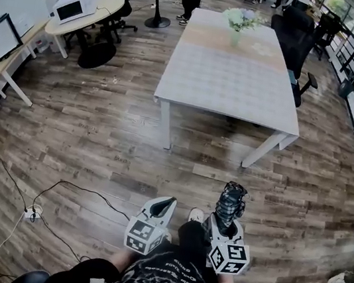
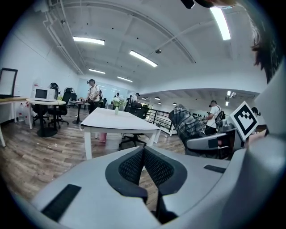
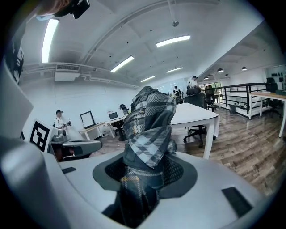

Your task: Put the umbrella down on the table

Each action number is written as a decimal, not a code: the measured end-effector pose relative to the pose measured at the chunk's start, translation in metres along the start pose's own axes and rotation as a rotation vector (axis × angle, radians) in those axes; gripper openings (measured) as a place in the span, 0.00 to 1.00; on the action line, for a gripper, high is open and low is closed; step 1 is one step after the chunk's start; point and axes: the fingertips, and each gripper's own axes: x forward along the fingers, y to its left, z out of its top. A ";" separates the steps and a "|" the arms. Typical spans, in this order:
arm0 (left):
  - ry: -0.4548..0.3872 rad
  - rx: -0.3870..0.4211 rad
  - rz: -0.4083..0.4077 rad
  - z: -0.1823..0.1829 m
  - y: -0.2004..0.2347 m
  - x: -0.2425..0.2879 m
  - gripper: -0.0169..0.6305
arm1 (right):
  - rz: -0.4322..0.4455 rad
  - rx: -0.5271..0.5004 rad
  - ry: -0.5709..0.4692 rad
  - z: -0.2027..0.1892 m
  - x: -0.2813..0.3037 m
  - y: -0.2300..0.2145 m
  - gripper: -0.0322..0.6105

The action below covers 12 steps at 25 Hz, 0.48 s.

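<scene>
A folded plaid umbrella (image 1: 231, 204) stands up out of my right gripper (image 1: 225, 225), whose pads are shut on it; in the right gripper view the umbrella (image 3: 147, 129) fills the space between the jaws. My left gripper (image 1: 165, 207) is beside it, shut with nothing between its pads (image 2: 143, 166). Both grippers are low in the head view, over the wooden floor, well short of the long white table (image 1: 231, 79) ahead. From the left gripper view, the umbrella (image 2: 187, 124) and the right gripper show at the right.
A vase of flowers (image 1: 239, 21) stands at the table's far end. Black office chairs (image 1: 299, 47) line its right side. A round desk with a microwave (image 1: 76, 5) is at the left, cables and a power strip (image 1: 32, 213) lie on the floor. People stand far back.
</scene>
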 end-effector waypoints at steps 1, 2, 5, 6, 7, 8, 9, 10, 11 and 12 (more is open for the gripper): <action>0.003 0.003 0.009 0.003 0.003 0.006 0.06 | 0.005 -0.004 0.002 0.005 0.007 -0.004 0.34; 0.004 0.003 0.016 0.006 0.006 0.013 0.06 | 0.012 -0.005 0.004 0.010 0.014 -0.009 0.34; 0.004 -0.005 0.030 0.018 0.011 0.037 0.06 | 0.035 -0.005 0.004 0.026 0.035 -0.026 0.34; 0.004 -0.007 0.034 0.022 0.012 0.047 0.06 | 0.043 -0.010 0.004 0.033 0.042 -0.032 0.34; 0.005 -0.009 0.038 0.026 0.013 0.057 0.06 | 0.050 -0.017 0.004 0.039 0.050 -0.039 0.34; 0.007 -0.010 0.041 0.030 0.013 0.069 0.06 | 0.057 -0.024 0.006 0.046 0.058 -0.046 0.34; 0.008 -0.010 0.040 0.034 0.013 0.080 0.06 | 0.063 -0.028 0.010 0.051 0.065 -0.053 0.34; 0.012 -0.008 0.036 0.037 0.012 0.092 0.06 | 0.068 -0.031 0.013 0.056 0.071 -0.061 0.34; 0.014 -0.002 0.030 0.041 0.010 0.103 0.06 | 0.071 -0.033 0.016 0.061 0.077 -0.070 0.34; 0.014 0.006 0.024 0.046 0.007 0.115 0.06 | 0.073 -0.036 0.018 0.066 0.082 -0.078 0.34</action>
